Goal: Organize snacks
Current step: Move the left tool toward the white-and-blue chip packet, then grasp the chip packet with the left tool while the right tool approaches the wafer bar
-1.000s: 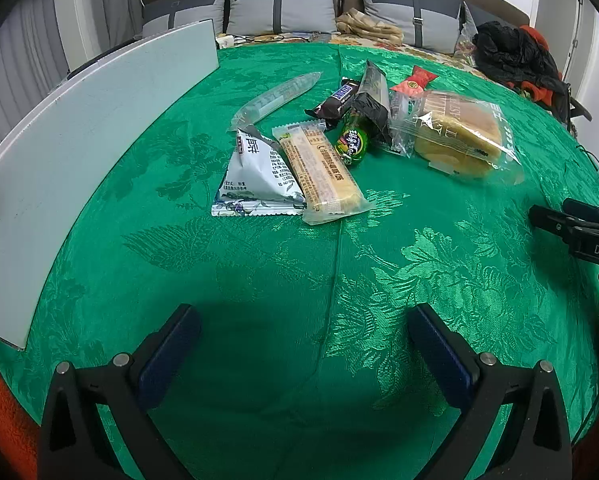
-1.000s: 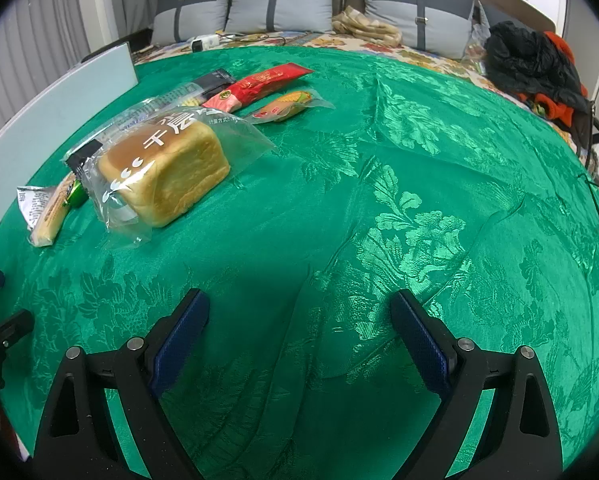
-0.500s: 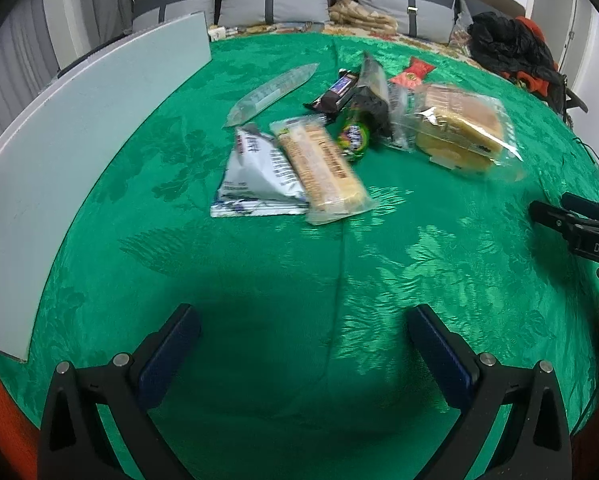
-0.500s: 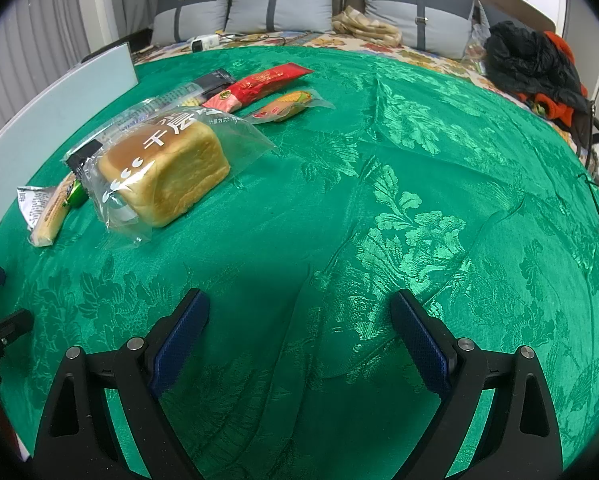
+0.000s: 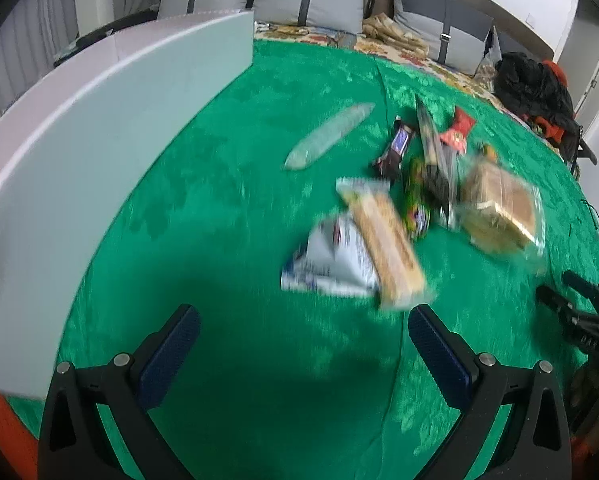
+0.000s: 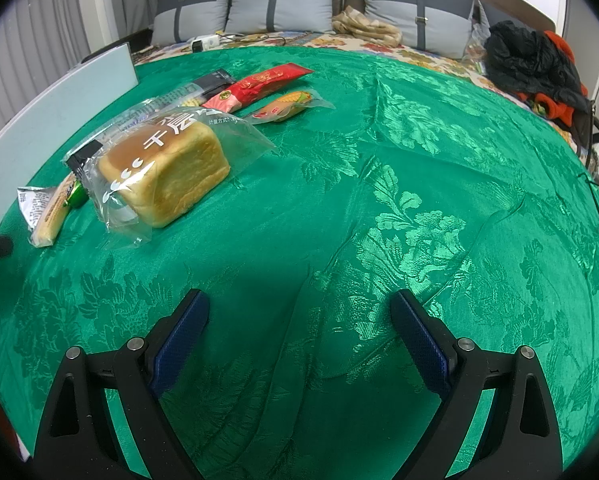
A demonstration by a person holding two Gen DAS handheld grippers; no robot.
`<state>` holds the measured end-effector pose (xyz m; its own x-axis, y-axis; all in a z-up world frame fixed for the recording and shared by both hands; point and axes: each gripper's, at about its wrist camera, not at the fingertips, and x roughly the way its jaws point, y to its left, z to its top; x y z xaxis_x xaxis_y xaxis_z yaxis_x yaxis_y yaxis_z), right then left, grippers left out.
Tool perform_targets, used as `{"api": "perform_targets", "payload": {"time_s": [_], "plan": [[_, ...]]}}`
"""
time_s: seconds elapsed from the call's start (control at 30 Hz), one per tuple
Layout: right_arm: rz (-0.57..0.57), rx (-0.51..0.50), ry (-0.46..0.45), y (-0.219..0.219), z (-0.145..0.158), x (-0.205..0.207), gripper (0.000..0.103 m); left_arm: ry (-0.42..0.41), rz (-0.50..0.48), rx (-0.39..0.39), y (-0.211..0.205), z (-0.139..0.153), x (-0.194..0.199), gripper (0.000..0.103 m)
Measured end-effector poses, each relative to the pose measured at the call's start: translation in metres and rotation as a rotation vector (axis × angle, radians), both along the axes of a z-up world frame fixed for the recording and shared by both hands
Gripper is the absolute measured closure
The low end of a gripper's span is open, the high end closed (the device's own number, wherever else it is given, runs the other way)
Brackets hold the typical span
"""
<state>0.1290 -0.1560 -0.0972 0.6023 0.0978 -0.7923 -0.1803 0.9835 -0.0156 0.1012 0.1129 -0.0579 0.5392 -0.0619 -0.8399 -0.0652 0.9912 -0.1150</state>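
Both tongs apart, snacks untouched

Your left tongs [image 5: 299, 340] and right tongs [image 6: 299, 324] hung empty; the snacks [image 5: 383, 240] clustered mid-bed near the board [image 5: 99, 152]. You needed a slower, squarer approach.

Glossy green brocade tablecloth [image 6: 419, 184]

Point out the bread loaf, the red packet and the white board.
bread loaf [image 6: 167, 172]: right wrist view, front face of the loaf.
red packet [image 6: 259, 82]: right wrist view, middle of the wrapper.
white board [image 5: 99, 152]: left wrist view, flat face.
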Motion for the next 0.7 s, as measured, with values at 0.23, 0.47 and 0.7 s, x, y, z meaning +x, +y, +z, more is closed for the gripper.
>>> {"api": "perform_targets", "payload": {"time_s": [0.23,0.47,0.7], "plan": [[0.000,0.000,0.000,0.000,0.000,0.000,0.008,0.008,0.117,0.053,0.030,-0.001,0.032,0.000],[-0.001,0.000,0.001,0.000,0.000,0.000,0.008,-0.006,0.084,0.027,0.054,0.007,0.023,0.000],[-0.001,0.000,0.001,0.000,0.000,0.000,0.008,0.022,-0.049,0.102,0.019,-0.008,0.038,0.027]]}}
